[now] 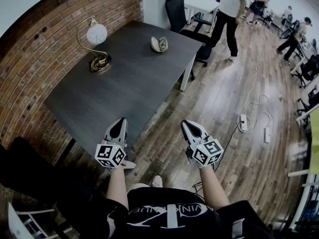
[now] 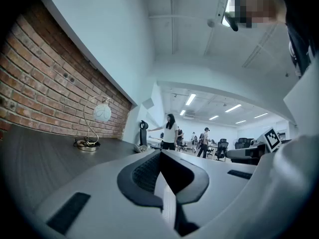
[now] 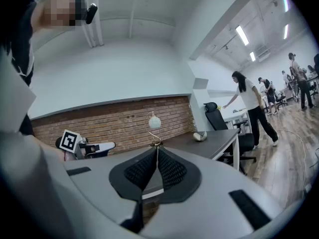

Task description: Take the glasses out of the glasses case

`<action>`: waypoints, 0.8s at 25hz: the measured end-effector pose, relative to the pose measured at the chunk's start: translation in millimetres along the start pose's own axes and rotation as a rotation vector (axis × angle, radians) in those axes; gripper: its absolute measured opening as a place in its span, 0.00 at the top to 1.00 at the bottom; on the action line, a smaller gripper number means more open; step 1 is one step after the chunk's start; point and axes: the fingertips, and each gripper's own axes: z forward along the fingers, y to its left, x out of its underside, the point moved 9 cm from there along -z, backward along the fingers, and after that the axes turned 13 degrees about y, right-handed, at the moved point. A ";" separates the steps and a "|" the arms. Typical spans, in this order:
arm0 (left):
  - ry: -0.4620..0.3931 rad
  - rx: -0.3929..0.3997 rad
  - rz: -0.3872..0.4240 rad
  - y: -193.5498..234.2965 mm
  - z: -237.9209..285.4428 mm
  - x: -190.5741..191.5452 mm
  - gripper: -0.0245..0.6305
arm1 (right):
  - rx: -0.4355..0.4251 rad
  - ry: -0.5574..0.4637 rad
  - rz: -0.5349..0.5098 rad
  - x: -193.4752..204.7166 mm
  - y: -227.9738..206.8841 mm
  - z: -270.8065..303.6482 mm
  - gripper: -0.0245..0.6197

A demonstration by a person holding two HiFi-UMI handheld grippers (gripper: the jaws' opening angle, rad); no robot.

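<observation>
The beige glasses case (image 1: 159, 44) lies closed at the far end of the dark table (image 1: 124, 88); it shows small in the right gripper view (image 3: 200, 136) and the left gripper view (image 2: 137, 148). Both grippers are held level in front of the person, well short of the case. My left gripper (image 1: 119, 122) hovers at the table's near edge with its jaws together and nothing between them (image 2: 160, 153). To its right, over the wooden floor, my right gripper (image 1: 188, 125) is also shut and empty (image 3: 157, 148).
A lamp with a white globe (image 1: 97, 48) stands at the table's left side by the brick wall. A black office chair (image 1: 175, 6) sits beyond the table's far corner. A person (image 1: 230, 9) stands near it. A power strip and cables (image 1: 244, 122) lie on the floor.
</observation>
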 end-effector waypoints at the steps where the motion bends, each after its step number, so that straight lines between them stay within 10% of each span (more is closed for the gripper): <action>1: 0.000 0.002 -0.001 3.2 3.5 -1.8 0.94 | 0.002 -0.002 0.001 -1.9 -1.3 4.0 0.92; 20: 0.012 0.002 -0.025 33.5 71.7 -9.2 0.94 | 0.019 -0.007 0.013 -24.2 -50.4 67.0 0.91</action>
